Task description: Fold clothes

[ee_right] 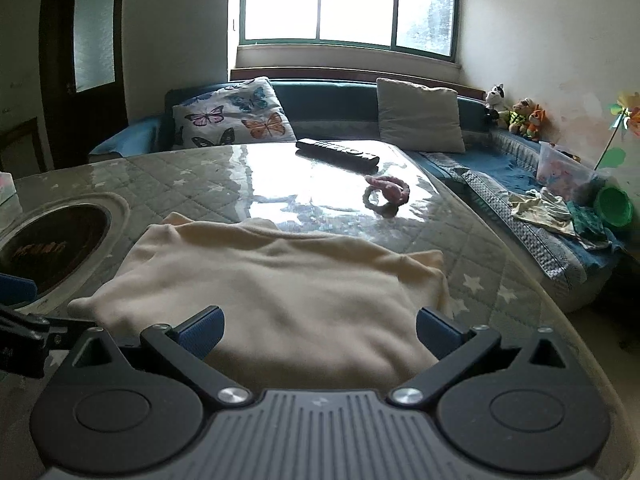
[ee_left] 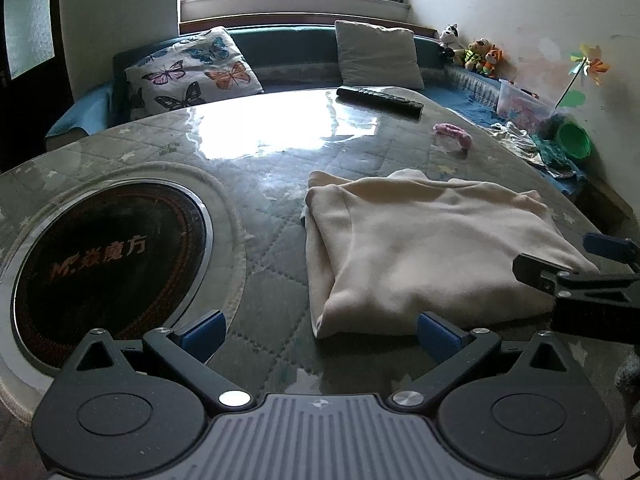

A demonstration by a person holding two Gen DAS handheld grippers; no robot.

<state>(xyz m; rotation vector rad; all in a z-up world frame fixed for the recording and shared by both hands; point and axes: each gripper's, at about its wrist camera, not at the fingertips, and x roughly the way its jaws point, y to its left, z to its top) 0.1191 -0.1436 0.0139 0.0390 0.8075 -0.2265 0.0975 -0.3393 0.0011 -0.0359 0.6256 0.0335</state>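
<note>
Cream fleece, folded into a rough rectangle, lies on the table [ee_left: 280, 184] straight ahead of us: this garment [ee_left: 432, 248] sits just past the left gripper [ee_left: 318, 336], off toward its right finger, and directly in front of the right gripper [ee_right: 318, 332], whose view it fills. We hold both tools with the jaws spread wide and nothing between the blue pads [ee_left: 202, 334]; the cloth runs under the gap of the right one, but we cannot tell whether its fingers touch the fabric. To the left gripper's left, a round dark burner plate [ee_left: 108, 264] is set into the tabletop. Beyond the garment, ahead of both tools, lie a pink hair tie [ee_right: 388, 188] and, farther on, a black remote control [ee_right: 338, 152]. A butterfly pillow [ee_left: 188, 72] rests on the bench behind.
</note>
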